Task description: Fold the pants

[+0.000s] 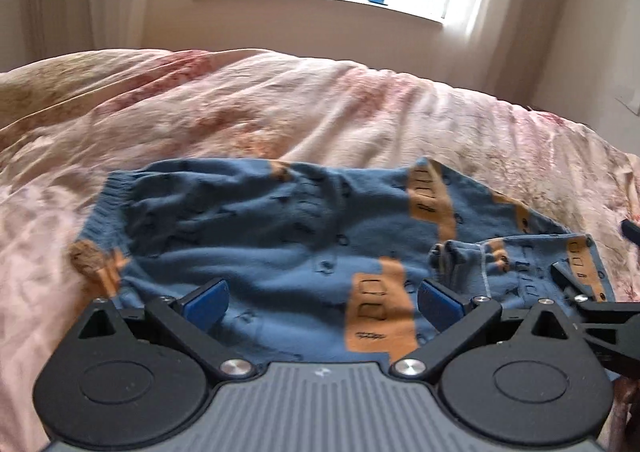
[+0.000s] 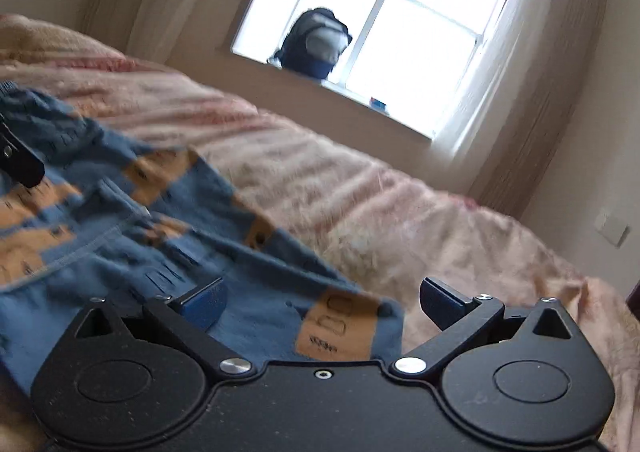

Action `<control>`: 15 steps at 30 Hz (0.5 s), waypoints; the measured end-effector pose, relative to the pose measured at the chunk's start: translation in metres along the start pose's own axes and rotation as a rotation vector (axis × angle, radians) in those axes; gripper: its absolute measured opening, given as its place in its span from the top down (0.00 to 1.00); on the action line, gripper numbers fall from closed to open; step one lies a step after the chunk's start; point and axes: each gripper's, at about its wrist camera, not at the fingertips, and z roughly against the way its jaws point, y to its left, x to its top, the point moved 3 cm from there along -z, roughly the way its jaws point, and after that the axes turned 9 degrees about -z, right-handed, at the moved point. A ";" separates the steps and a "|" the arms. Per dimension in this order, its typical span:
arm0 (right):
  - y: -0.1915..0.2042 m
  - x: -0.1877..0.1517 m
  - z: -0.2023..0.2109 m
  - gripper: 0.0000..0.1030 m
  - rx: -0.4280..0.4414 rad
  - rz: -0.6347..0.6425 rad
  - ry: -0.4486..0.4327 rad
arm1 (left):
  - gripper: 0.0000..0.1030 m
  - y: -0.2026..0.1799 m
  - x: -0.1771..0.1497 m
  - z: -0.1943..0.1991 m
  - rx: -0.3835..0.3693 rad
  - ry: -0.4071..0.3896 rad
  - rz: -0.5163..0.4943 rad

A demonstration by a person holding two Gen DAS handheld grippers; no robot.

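Pants [image 1: 256, 236] on bedspread [image 1: 320, 107], left gripper [image 1: 322, 302] and right gripper [image 2: 322, 302] both agape over near edge

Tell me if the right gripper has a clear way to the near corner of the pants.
Probably yes. The right gripper is open, and the corner of the pants lies between its fingers on the bedspread, nothing covering it.

Left hand-held gripper [image 1: 320, 302] jaws spread wide, right hand-held gripper [image 2: 322, 306] likewise spread, both holding nothing
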 end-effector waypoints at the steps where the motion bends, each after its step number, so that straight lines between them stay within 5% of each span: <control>1: 0.002 0.004 0.005 0.01 0.002 0.003 -0.018 | 0.00 0.003 0.000 0.000 0.006 0.002 0.011; 6: 0.019 0.012 0.014 0.01 0.067 0.031 -0.055 | 0.00 0.012 -0.003 -0.002 0.018 0.017 0.048; 11: 0.041 -0.012 0.001 0.01 0.106 0.063 0.052 | 0.00 0.018 -0.006 0.004 0.044 -0.002 0.056; 15: 0.038 -0.005 0.007 0.01 0.114 0.034 0.017 | 0.00 0.044 -0.023 0.035 0.112 -0.176 0.149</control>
